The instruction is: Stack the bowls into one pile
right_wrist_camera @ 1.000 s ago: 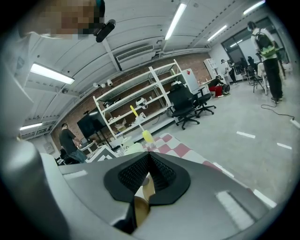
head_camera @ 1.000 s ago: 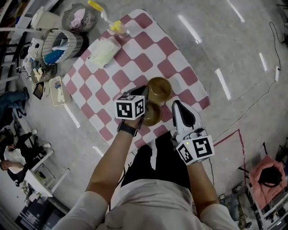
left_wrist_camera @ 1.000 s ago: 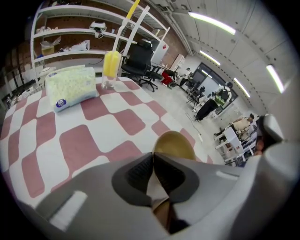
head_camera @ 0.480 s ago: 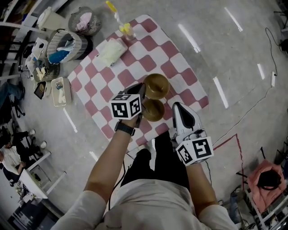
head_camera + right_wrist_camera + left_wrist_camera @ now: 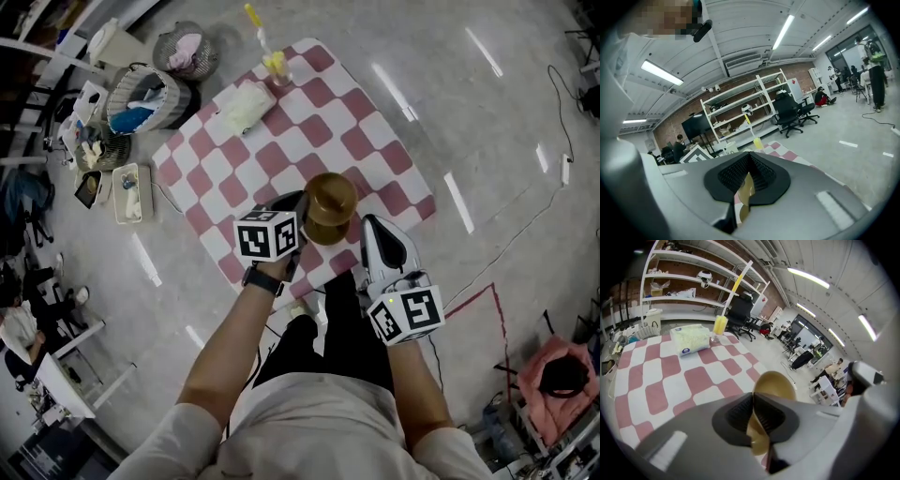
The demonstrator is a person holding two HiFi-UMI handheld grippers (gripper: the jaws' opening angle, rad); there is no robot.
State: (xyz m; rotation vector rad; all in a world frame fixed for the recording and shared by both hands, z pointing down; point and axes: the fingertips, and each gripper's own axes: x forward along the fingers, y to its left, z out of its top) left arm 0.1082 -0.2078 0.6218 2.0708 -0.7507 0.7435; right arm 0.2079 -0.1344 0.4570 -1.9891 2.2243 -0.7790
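Glossy grey floor point(image 5: 487, 112) mirrors ceiling strip lights point(image 5: 808, 277). White shelves point(image 5: 689, 282) line a brick wall point(image 5: 799, 72), black office chairs point(image 5: 790, 112) before them. Baskets point(image 5: 141, 98) crowd the floor at ten o'clock of the checked table point(image 5: 375, 122)

Bowl point(image 5: 330, 195), held at the left gripper point(image 5: 296, 202): was smooth, golden-brown, with a satin sheen. The left gripper's shell point(image 5: 693, 437) was smooth matt grey plastic; its pads point(image 5: 738, 413) were black and ribbed. Cloth point(image 5: 281, 155) beneath the gripper: checked, matt. Floor point(image 5: 487, 112) beyond it: grey, glossy, mirrored lights.
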